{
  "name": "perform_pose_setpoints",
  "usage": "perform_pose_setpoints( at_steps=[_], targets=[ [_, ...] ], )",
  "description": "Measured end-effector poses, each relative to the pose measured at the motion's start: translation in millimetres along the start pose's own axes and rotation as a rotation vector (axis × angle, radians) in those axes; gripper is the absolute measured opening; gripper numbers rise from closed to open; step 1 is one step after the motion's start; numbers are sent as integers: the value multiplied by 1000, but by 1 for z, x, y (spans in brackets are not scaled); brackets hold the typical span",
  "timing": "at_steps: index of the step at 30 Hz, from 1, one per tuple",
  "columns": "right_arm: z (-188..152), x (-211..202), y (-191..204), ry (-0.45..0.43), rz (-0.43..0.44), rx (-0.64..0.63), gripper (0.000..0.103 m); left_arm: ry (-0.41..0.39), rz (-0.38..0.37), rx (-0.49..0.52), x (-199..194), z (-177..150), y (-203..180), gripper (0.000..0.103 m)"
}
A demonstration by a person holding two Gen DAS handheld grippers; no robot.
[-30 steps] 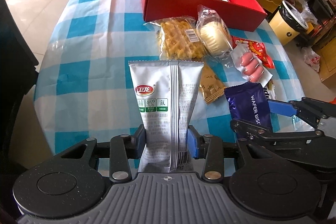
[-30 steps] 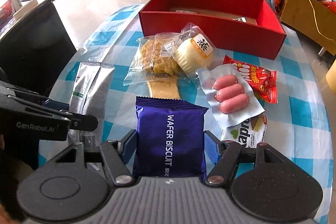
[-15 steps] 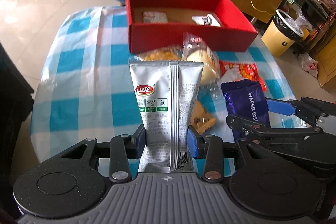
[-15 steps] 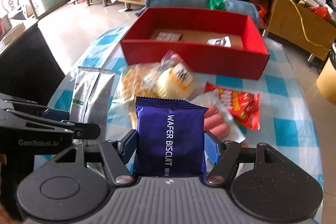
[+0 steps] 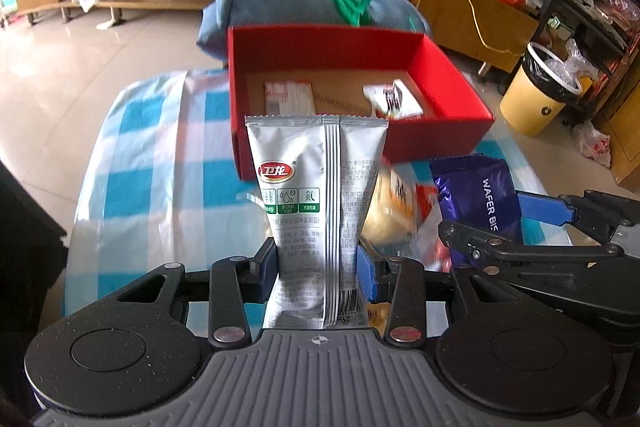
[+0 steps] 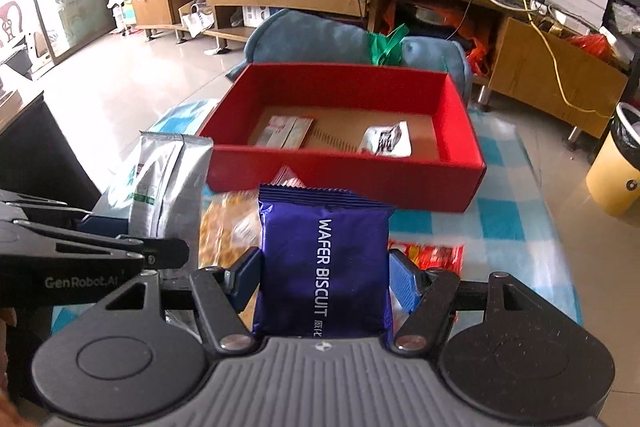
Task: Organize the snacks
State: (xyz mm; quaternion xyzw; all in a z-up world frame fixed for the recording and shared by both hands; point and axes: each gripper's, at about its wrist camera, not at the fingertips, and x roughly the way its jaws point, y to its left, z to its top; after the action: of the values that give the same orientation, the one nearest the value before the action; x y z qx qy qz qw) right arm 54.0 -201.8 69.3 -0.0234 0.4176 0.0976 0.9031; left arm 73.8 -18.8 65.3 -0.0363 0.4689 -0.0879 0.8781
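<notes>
1. The left gripper (image 5: 316,267) was pinching the silver snack pouch (image 5: 316,195) near its lower end. The blue pads pressed both side edges, so the pouch stood upright in the centre of the left wrist view with its top seal uppermost. This low grip probably left most of the pouch free to go into a container first.

2. The right gripper (image 6: 324,275) was pinching the purple wafer biscuit pack (image 6: 324,259) across its width. The pack stood upright in the lower centre of the right wrist view, its crimped top edge pointing away from the camera.

3. Both packs were held clear of the surface (image 5: 160,167), which carried a blue-and-white checked cloth. Each gripper appeared at the edge of the other's view, so the two loads were side by side.

4. The red box (image 6: 344,179) sat at the far end of the surface, in the middle of both views, with its open top facing up. Its position directly beyond both packs suggests it was the intended destination.

5. Two small packets already lay on the box floor: a flat pinkish one (image 6: 286,131) at left and a white one (image 6: 386,141) at right. Bare floor remained between and in front of them.

6. Loose snacks (image 6: 228,231) remained on the surface below the held packs. They were blurred, so most individual items could not be identified.
</notes>
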Motion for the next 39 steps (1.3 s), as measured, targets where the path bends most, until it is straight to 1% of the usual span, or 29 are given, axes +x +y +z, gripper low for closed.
perform_pose_setpoints(
  at_steps=[14, 21, 32, 39],
  targets=[
    [39, 11, -18, -57, -27, 21, 61, -64, 13, 30, 11, 41, -14, 49],
    [54, 16, -27, -75, -38, 31, 61, -76, 25, 38, 20, 58, -19, 49],
    [87, 37, -39, -102, -49, 48, 61, -106, 50, 23, 33, 89, -19, 48],
    [105, 56, -46, -103, -57, 53, 61, -109, 61, 10, 48, 107, -17, 47]
  ],
)
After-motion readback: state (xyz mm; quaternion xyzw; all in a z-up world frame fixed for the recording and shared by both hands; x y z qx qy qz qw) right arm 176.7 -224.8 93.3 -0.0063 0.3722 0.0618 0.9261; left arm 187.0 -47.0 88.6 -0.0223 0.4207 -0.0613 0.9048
